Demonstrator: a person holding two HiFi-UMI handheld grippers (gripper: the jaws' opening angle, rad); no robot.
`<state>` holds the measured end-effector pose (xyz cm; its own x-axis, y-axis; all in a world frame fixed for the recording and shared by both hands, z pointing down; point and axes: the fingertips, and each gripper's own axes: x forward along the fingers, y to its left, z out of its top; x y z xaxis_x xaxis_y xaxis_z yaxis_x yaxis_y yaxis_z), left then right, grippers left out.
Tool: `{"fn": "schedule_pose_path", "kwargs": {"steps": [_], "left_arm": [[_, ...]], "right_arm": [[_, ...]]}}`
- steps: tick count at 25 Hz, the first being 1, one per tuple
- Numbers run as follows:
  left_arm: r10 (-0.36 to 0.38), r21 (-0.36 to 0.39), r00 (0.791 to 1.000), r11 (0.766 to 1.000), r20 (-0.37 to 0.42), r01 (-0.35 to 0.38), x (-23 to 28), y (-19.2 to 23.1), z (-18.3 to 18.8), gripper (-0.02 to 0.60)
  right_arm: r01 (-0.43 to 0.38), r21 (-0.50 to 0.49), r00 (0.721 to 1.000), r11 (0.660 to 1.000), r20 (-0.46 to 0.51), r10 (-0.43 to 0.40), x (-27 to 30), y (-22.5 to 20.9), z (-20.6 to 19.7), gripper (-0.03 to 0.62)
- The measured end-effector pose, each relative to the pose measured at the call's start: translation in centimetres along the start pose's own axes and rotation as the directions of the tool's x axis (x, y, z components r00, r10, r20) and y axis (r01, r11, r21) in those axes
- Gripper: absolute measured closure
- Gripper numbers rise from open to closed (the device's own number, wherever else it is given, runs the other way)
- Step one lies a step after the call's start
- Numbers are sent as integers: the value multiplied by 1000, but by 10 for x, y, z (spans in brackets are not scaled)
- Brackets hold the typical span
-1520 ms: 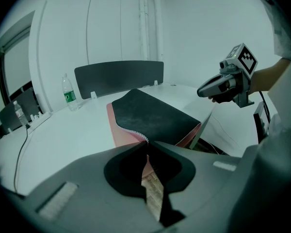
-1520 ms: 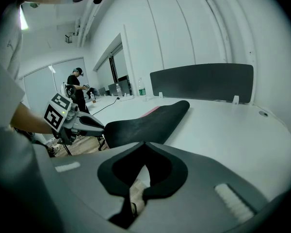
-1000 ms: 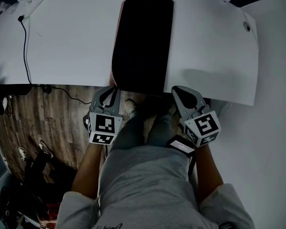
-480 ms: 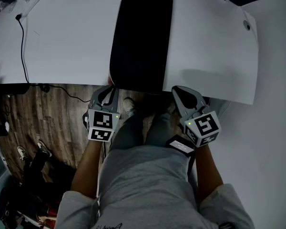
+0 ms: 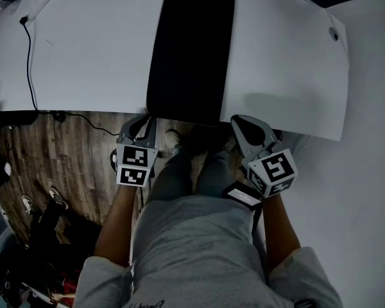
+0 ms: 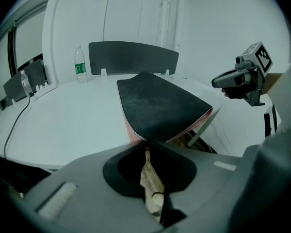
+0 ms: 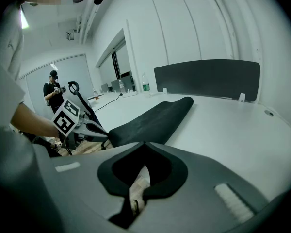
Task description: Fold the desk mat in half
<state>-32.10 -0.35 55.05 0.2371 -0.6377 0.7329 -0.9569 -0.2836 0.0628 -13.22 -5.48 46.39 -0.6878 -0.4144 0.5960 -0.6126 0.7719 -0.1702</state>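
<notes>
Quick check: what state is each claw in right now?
Left claw: opening, with the near corner of the folded black desk mat with pink underside between its jaws.
Right claw: closed, empty.

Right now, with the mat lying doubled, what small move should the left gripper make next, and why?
Probably draw the left gripper back off the near corner of the desk mat. Its jaws are opening with that corner at their tips; the mat lies folded, pink edge under black, and the right gripper stands shut, apart from it.
</notes>
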Motion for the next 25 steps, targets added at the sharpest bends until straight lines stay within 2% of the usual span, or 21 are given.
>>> {"fn": "schedule_pose_path", "kwargs": {"steps": [5, 8, 12, 17, 25], "left_arm": [[11, -14, 1000, 1000, -20, -12, -1, 4, -7, 533], [21, -20, 999, 1000, -39, -22, -4, 6, -14, 561], [27, -28, 999, 999, -34, -28, -9, 7, -18, 561], [34, -32, 999, 999, 9, -34, -21, 7, -7, 561], [49, -54, 993, 998, 108, -43, -43, 1, 30, 561]], "right_arm": [[3, -3, 1000, 1000, 2, -3, 0, 3, 3, 586], [3, -3, 1000, 1000, 3, -3, 0, 5, 4, 586], [4, -5, 1000, 1000, 6, -4, 0, 5, 5, 586], [-1, -12, 1000, 1000, 19, 1, -2, 6, 10, 586], [-24, -36, 998, 999, 57, 26, -10, 7, 26, 586]]}}
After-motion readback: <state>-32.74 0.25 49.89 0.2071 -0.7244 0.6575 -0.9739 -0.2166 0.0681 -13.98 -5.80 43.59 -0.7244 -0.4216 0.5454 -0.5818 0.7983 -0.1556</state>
